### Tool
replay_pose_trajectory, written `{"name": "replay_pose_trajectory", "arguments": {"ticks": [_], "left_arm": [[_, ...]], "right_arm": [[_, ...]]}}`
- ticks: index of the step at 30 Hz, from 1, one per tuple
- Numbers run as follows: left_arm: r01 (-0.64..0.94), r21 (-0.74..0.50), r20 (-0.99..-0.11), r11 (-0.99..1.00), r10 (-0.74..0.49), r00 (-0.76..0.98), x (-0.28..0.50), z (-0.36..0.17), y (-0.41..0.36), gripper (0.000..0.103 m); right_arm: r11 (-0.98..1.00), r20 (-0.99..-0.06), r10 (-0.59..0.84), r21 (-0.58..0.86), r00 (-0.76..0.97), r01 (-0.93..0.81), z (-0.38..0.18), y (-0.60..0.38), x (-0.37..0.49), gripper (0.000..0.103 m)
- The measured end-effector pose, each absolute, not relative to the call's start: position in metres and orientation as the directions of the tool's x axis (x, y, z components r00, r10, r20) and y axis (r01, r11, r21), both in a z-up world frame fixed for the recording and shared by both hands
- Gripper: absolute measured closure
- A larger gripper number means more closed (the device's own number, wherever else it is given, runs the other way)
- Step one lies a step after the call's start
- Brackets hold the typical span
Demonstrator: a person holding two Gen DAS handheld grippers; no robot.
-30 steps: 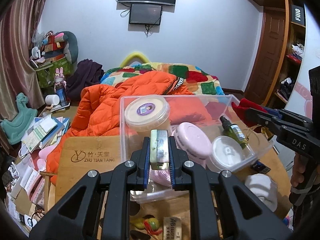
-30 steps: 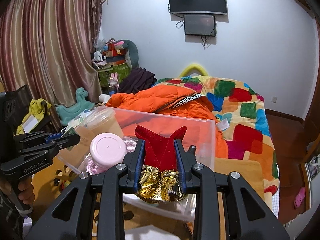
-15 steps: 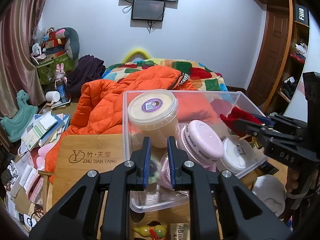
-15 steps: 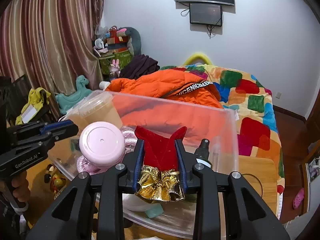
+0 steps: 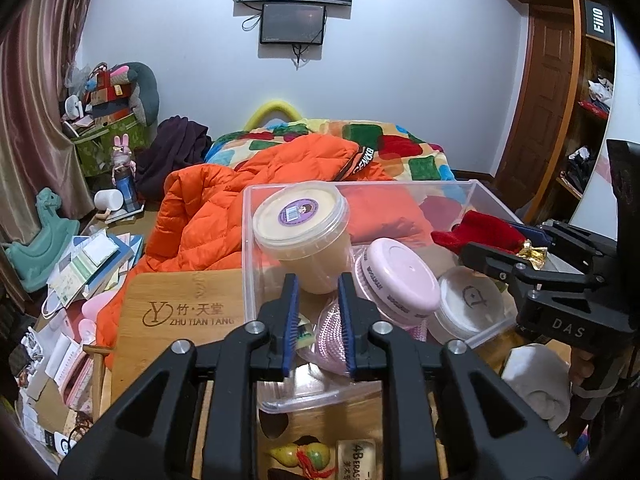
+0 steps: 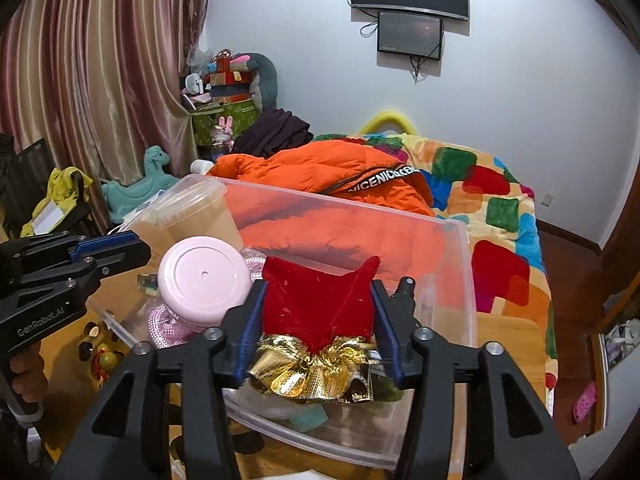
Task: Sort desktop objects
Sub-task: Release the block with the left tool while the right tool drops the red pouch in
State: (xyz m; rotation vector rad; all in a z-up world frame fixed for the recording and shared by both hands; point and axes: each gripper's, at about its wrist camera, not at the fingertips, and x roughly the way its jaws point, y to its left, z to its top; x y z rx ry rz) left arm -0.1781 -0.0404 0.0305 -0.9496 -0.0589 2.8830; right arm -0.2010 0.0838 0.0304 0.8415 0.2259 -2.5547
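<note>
Right gripper (image 6: pixel 318 344) clamping red-and-gold pouch (image 6: pixel 316 312) over clear bin (image 6: pixel 460 272); left gripper (image 5: pixel 318 320) gaping, empty, at bin's near wall. Risking snagging: pouch fabric catching on crowded pink-lidded jar (image 6: pixel 204 284) when released.

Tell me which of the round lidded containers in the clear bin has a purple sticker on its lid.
The tall cream tub at the back left of the clear bin. Its lid bears a round purple label; the pink jar and the white jar beside it have none.
</note>
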Motion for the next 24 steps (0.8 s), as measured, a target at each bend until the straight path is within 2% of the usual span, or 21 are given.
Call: {"name": "replay_pose_trajectory", "arguments": {"ticks": [4, 8, 11, 15, 19, 24], "left_arm": [[-0.088, -0.064, -0.58, -0.994, 0.109, -0.807, -0.171, 0.036, -0.039, 0.071], [-0.083, -0.058, -0.559, -0.995, 0.101, -0.823, -0.162, 0.044, -0.038, 0.052], [-0.083, -0.053, -0.547, -0.995, 0.098, -0.831, -0.155, 0.05, -0.037, 0.05], [-0.07, -0.058, -0.529, -0.996, 0.09, -0.844, -0.144, 0.058, -0.039, 0.036], [-0.051, -0.055, -0.513, -0.997, 0.072, -0.855, -0.134, 0.065, -0.044, 0.032], [-0.023, -0.057, -0.506, -0.998, 0.049, -0.861, -0.121, 0.07, -0.051, 0.022]], "right_arm": [[-0.898, -0.575, -0.342, -0.031, -0.743, 0.438, 0.037, 0.086, -0.195, 0.044], [-0.906, -0.546, -0.335, -0.037, -0.768, 0.422, 0.047, 0.09, -0.186, 0.035], [-0.91, -0.531, -0.336, -0.032, -0.778, 0.414, 0.053, 0.093, -0.179, 0.032], [-0.919, -0.517, -0.32, -0.033, -0.794, 0.392, 0.06, 0.098, -0.17, 0.022], [-0.925, -0.502, -0.32, -0.017, -0.804, 0.379, 0.068, 0.105, -0.16, 0.022], [-0.936, -0.49, -0.304, -0.009, -0.817, 0.353, 0.075, 0.117, -0.145, 0.021]]}}
